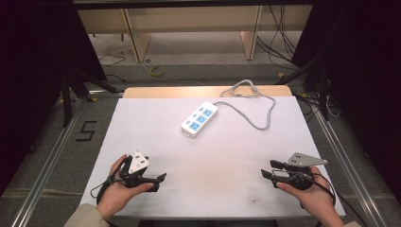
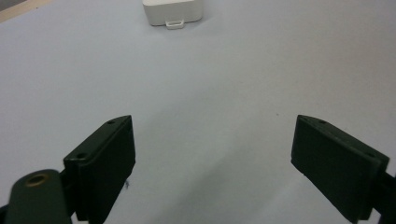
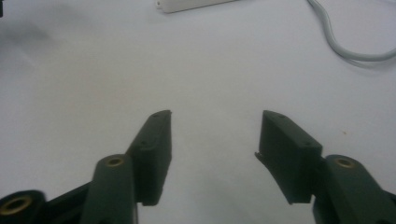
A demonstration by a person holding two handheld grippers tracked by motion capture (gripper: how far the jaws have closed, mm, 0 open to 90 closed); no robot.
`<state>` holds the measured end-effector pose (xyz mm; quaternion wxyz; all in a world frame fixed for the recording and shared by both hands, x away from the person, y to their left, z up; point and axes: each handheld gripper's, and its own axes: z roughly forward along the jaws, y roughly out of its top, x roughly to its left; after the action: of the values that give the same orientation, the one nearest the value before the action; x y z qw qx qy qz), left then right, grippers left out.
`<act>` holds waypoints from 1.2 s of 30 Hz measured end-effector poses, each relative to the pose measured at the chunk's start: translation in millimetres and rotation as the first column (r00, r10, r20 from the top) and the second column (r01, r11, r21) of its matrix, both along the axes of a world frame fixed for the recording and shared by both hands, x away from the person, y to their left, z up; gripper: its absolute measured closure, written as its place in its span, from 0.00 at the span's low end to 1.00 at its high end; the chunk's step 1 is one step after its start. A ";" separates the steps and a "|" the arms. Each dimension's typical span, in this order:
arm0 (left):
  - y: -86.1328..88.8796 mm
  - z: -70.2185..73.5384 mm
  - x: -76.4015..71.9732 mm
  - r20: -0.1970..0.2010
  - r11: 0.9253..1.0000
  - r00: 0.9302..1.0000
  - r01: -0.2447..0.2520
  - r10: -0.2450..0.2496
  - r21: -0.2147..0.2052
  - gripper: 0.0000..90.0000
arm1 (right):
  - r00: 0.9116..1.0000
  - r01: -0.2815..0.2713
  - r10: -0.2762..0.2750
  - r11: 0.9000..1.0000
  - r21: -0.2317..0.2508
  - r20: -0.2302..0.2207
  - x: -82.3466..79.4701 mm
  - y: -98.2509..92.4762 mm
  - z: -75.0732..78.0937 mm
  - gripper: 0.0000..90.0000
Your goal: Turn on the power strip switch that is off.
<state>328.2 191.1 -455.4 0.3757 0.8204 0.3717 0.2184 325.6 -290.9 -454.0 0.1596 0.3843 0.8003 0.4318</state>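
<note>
The power strip (image 1: 199,119) lies well ahead of both sets of jaws, on the far half of the table (image 1: 142,142), untouched. It is a white, hard plastic bar with rounded corners and three blue socket faces in a row along its top. Its long axis runs on a slant: the end with the small mounting tab points back toward the person's left side, and the end that carries the cord points away and to the right. From that far end a grey, round, rubbery cord (image 1: 257,111) loops off the table's back edge and curls round to the right.

In the left gripper view the tab end of the strip (image 2: 172,11) sits almost straight ahead of the jaws, slightly left of their centre line. In the right gripper view the strip's edge (image 3: 196,4) is ahead and to the left, with the cord (image 3: 345,46) off to the right. The left gripper (image 1: 158,182) looks the nearer to the tab end; the right gripper (image 1: 265,174) is the nearer to the cord.

Both sets of jaws stand apart with nothing between them, the left wider than the right, low over the smooth, matt white table sheet. The jaws are flat-faced, matt black blocks.
</note>
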 end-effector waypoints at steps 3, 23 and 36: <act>-0.2 -0.1 0.1 -0.001 1.000 1.000 0.000 0.000 0.000 0.16 | 1.000 0.000 0.001 1.000 -0.014 0.014 -0.4 -0.1 0.9 0.66; -2.0 0.9 -0.4 -0.007 1.000 1.000 -0.012 0.012 0.006 0.18 | 0.999 -0.009 0.013 0.995 -0.104 0.040 7.4 11.1 13.8 1.00; -1.9 1.3 -0.5 -0.001 1.000 1.000 -0.017 0.017 0.003 0.18 | 0.999 0.004 0.000 0.994 -0.105 0.039 28.8 24.4 18.6 1.00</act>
<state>327.6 189.2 -454.0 0.3722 0.8180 0.3784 0.2218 354.4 -266.5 -435.4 0.1955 0.3675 0.8183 0.3964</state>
